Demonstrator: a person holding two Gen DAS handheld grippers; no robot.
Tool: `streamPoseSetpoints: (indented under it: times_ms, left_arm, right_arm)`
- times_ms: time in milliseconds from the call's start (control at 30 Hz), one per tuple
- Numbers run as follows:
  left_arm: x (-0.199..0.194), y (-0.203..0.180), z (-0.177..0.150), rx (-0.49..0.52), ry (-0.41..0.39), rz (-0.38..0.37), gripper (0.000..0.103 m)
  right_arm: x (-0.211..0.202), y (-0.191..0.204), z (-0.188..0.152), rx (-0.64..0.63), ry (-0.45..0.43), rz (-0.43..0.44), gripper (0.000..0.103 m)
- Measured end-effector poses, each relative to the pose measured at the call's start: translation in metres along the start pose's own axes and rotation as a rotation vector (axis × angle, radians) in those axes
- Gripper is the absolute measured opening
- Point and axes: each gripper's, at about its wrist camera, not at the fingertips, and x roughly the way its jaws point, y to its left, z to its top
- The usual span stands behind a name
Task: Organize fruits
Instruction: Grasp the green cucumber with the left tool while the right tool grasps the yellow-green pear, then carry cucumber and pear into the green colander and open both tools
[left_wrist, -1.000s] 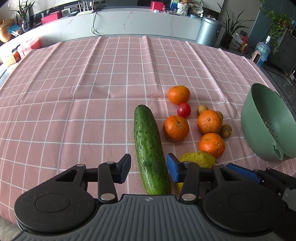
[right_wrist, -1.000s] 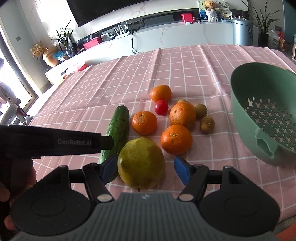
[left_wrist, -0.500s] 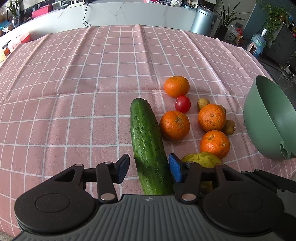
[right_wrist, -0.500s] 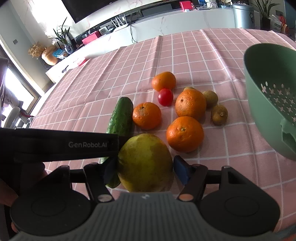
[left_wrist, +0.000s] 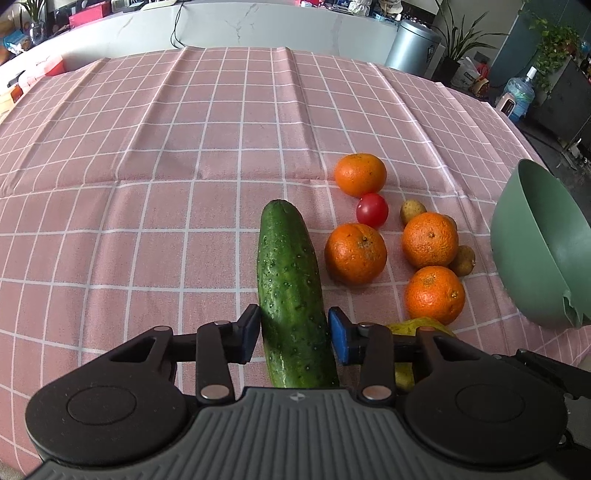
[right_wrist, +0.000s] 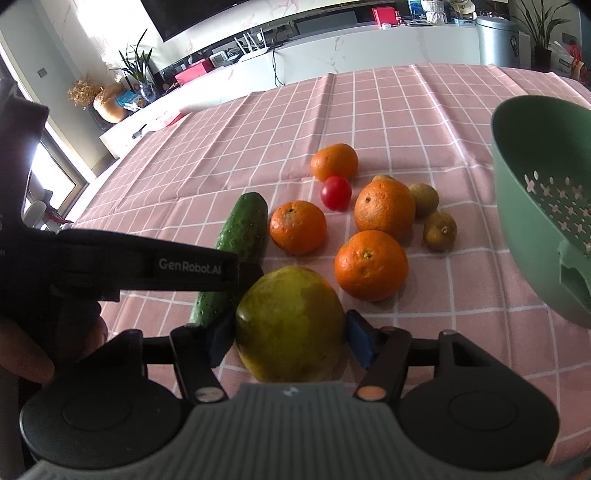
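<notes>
Left hand-held gripper (left_wrist: 293, 334): pads astride cucumber (left_wrist: 290, 291) lying on table (left_wrist: 147, 184), closing contact unclear. Right hand-held gripper (right_wrist: 291, 338): clamped on yellow-green fruit (right_wrist: 291, 325). Oranges (right_wrist: 371, 264), tomato (right_wrist: 335, 192) loose. Colander (right_wrist: 546, 199) looks empty; sorting barely started.

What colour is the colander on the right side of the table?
Green; the colander shows best in the right wrist view, where its perforated inside faces the camera.
</notes>
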Motion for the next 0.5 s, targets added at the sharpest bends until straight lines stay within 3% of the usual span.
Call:
streamPoseSetpoints:
  times_ms: [133,400,500]
  left_arm:
    - [-0.011,-0.002,-0.004,0.004,-0.035,0.004,0.044]
    - [-0.016,-0.006,-0.028,0.016,0.062,0.023,0.044]
    - [-0.017,-0.011,-0.031,0.047,0.047,0.046,0.045]
  right_arm:
    - [-0.015,-0.002,-0.004,-0.005,-0.021,0.005,0.060]
    - [-0.036,-0.010,-0.016,-0.005,0.006,-0.050,0.061]
    - [-0.040,-0.017,-0.021,0.033,0.012,-0.046,0.061]
